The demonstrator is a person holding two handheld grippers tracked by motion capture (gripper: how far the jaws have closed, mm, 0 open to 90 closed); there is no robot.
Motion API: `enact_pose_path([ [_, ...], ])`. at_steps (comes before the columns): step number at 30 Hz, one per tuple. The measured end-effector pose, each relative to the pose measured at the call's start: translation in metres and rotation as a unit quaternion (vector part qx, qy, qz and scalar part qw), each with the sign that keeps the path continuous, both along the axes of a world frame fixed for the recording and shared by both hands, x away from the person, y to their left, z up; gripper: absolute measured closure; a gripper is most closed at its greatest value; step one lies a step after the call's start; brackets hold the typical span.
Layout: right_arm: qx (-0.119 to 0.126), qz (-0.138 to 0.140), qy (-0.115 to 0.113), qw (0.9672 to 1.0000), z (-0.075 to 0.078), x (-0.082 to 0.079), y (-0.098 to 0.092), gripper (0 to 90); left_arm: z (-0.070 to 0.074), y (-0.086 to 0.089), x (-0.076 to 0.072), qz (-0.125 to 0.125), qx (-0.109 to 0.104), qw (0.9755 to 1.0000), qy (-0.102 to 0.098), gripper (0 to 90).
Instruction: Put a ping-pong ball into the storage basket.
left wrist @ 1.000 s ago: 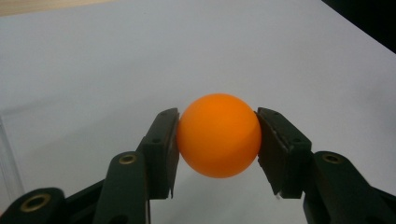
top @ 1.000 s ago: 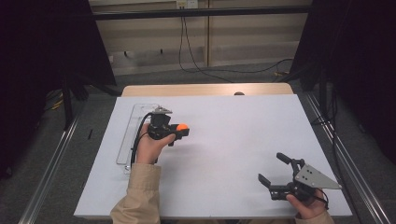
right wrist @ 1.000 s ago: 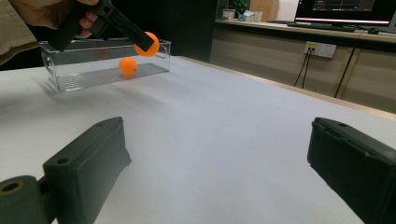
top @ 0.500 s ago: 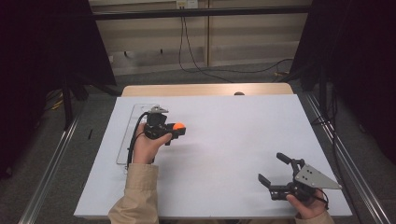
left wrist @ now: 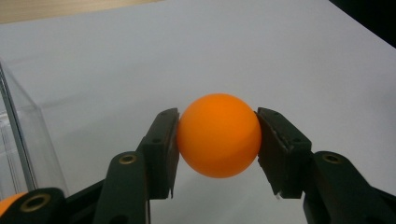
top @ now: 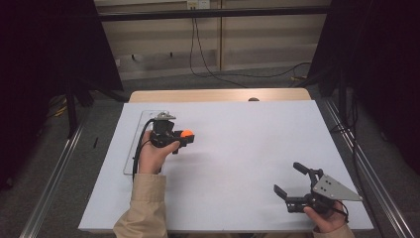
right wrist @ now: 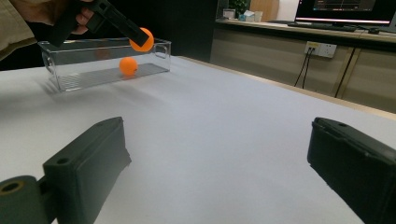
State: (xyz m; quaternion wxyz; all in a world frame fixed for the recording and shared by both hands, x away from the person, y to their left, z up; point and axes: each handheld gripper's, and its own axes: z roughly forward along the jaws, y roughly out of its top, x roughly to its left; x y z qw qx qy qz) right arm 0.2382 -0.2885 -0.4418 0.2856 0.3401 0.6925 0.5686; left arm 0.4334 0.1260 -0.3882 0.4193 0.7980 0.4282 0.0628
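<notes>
My left gripper [top: 184, 135] is shut on an orange ball [top: 186, 133], held just above the white table [top: 237, 148] beside a clear plastic tray [top: 140, 121]. In the left gripper view both pads press the ball [left wrist: 218, 135] from either side. The right gripper view shows this held ball [right wrist: 143, 39] above the tray's [right wrist: 70, 77] near end, and a second orange ball [right wrist: 128, 66] lying inside the tray. My right gripper [top: 289, 178] rests near the table's front right corner, open with nothing between its jaws [right wrist: 219, 154].
The tray lies lengthwise along the table's left edge. A wooden strip [top: 218, 95] borders the far edge of the table. Metal rails [top: 54, 168] run along both sides. Cables [top: 208, 64] hang on the wall behind.
My left gripper has drifted slightly left toward the tray with the ball still in it. The right gripper has stayed put.
</notes>
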Motion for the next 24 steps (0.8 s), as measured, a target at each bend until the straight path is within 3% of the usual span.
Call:
enact_pose_path([
  [24, -0.003, 0.002, -0.001, 1.0000, 0.000, 0.000, 0.000, 4.2, 0.003, 0.013, 0.001, 0.016, 0.002, 0.9998, -0.007, 50.8],
])
